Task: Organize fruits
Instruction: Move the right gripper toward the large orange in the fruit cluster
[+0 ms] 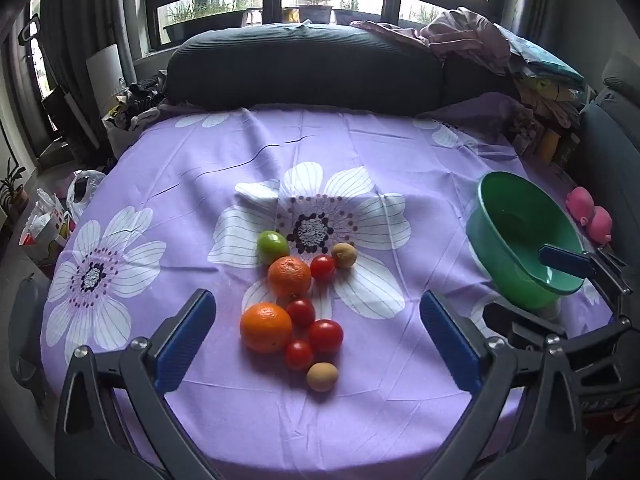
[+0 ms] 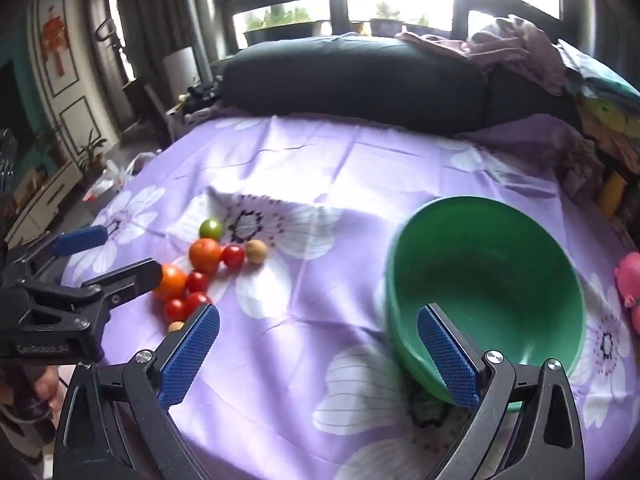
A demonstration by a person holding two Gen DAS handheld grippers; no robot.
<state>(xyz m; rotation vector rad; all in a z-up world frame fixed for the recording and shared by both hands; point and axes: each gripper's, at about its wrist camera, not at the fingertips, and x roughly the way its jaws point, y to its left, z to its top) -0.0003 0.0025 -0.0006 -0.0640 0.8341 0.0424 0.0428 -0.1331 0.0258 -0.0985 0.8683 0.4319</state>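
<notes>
A cluster of fruit lies mid-table on the purple flowered cloth (image 1: 400,152): two oranges (image 1: 265,327), several red tomatoes (image 1: 325,335), a green fruit (image 1: 272,246) and two small brown fruits (image 1: 322,376). My left gripper (image 1: 316,332) is open and empty, hovering just before the cluster. An empty green bowl (image 2: 486,292) stands to the right; it also shows in the left wrist view (image 1: 520,236). My right gripper (image 2: 318,354) is open and empty, its right finger (image 2: 448,360) at the bowl's near rim. The fruit shows at left in the right wrist view (image 2: 205,255).
A dark cushion (image 1: 304,68) lies along the table's far edge, with piled clothes (image 1: 460,36) at the back right. A pink toy (image 1: 592,216) sits beyond the bowl. Bags (image 1: 52,216) clutter the floor at left.
</notes>
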